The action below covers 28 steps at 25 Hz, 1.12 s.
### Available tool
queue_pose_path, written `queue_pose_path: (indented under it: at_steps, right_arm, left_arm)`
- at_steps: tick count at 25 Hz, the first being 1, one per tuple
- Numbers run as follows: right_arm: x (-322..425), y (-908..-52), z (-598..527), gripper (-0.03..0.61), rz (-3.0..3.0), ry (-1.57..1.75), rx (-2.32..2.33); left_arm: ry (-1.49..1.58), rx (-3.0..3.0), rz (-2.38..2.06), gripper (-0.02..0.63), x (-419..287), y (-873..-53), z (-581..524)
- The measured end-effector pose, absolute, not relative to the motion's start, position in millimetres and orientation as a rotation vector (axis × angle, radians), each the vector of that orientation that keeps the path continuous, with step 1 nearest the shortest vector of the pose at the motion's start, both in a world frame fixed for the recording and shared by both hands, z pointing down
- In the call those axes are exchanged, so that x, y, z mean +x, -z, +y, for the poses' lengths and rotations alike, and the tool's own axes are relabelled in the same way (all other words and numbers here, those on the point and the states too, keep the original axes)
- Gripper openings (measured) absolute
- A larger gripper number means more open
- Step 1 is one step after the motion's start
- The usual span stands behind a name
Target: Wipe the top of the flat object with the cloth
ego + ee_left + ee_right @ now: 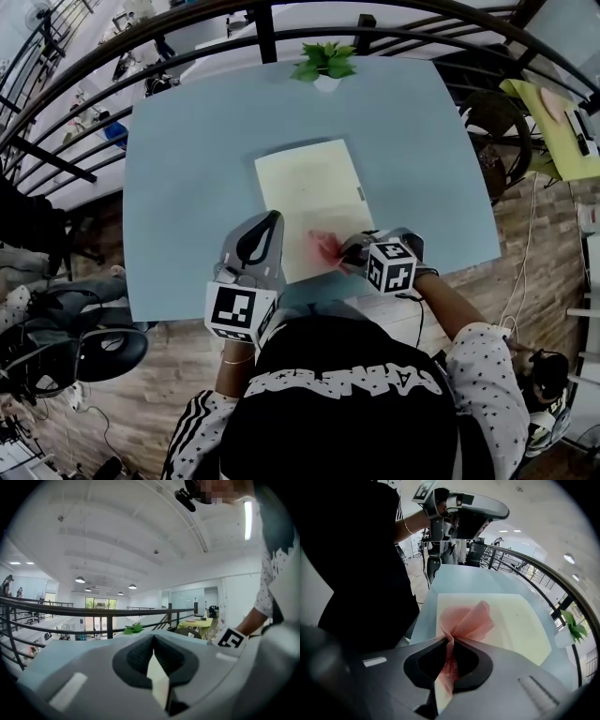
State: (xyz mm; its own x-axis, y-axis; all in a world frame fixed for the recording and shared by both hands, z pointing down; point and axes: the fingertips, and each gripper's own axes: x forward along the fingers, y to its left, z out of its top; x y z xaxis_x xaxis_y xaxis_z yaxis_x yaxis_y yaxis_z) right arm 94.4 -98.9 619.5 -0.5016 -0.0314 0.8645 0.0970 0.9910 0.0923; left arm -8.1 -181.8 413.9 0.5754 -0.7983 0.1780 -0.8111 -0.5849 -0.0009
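A pale yellow flat board (314, 192) lies on the light blue table (187, 178). A pink cloth (324, 246) rests on the board's near edge, bunched up. My right gripper (346, 251) is shut on the cloth (468, 619), which fans out past the jaws (451, 641) over the board (513, 620). My left gripper (272, 221) is held above the table's near left part beside the board, tilted upward. Its jaws (153, 645) are shut with nothing between them, facing the railing and ceiling.
A small potted plant (324, 64) stands at the table's far edge, by a black railing (187, 23). A black chair (103, 352) is on the floor at left. A yellow-green table (553, 117) stands at right. Wooden floor surrounds the table.
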Motion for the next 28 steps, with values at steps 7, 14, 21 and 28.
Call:
queue_pose_path:
  at_steps: [7,14,21,28]
  right_arm:
    - [94.8,-603.8,-111.1,0.02,-2.194,0.037,-0.036]
    - [111.3,-578.2,-195.5,0.02,-2.193,0.17,0.228]
    - [124.6,-569.7,-280.6,0.02,-2.146,0.209,0.428]
    - [127.0,-573.6,-332.4,0.02,-2.157,0.149,0.574]
  left_arm:
    - [-0.238,2.711,-1.429,0.0,-10.8,-410.9,-184.6]
    - [-0.238,2.694,-1.499,0.0,-20.7,-400.4,-186.1]
    - [-0.244,2.644,-1.605,0.0,-45.3,-395.8,-188.3]
    - [-0.251,2.572,-1.721,0.0,-70.6,-395.8,-180.3]
